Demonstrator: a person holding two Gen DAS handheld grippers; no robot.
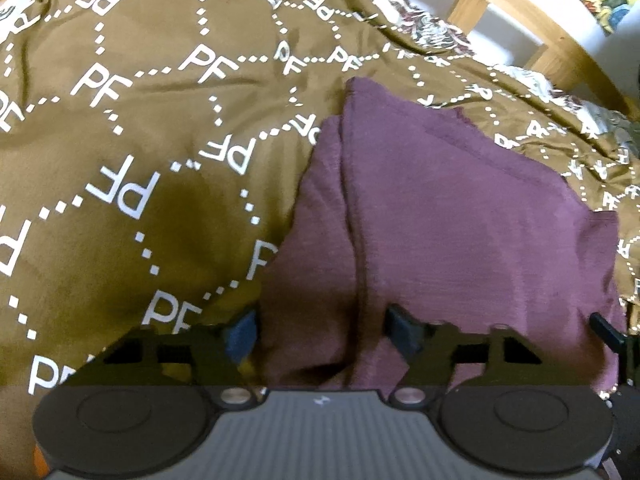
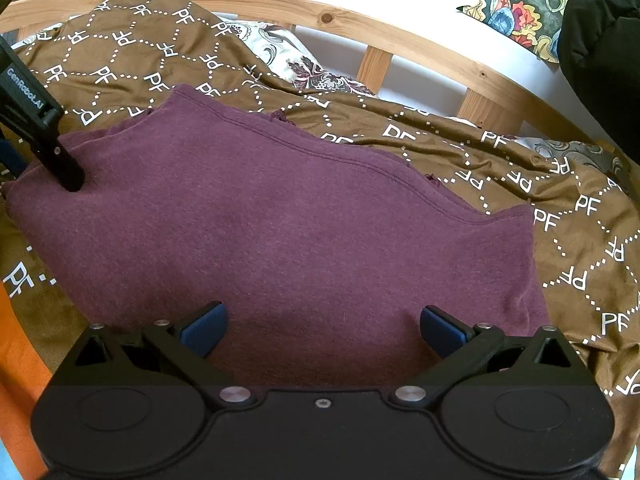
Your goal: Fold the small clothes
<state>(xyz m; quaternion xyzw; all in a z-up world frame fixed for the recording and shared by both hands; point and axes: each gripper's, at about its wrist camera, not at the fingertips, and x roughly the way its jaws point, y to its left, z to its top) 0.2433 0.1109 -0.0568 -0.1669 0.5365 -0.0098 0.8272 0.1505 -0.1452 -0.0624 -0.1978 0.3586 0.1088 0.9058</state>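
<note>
A maroon garment (image 2: pixel 280 220) lies folded on a brown blanket; it also shows in the left wrist view (image 1: pixel 440 208). My left gripper (image 1: pixel 320 332) is open, its blue-padded fingers astride the garment's near left edge, where folded layers overlap. My right gripper (image 2: pixel 322 326) is open and empty, fingers spread over the garment's near edge. The left gripper's black finger (image 2: pixel 68 168) presses on the garment's left corner in the right wrist view. A tip of the right gripper (image 1: pixel 606 328) shows at the right edge of the left wrist view.
The brown blanket (image 1: pixel 140 120) printed with white "PF" letters covers the bed (image 2: pixel 580 240). A wooden bed rail (image 2: pixel 360 20) runs behind it, with a patterned pillow (image 2: pixel 312 68) at the back. A colourful cushion (image 2: pixel 520 8) and a dark object (image 2: pixel 600 60) sit at the far right.
</note>
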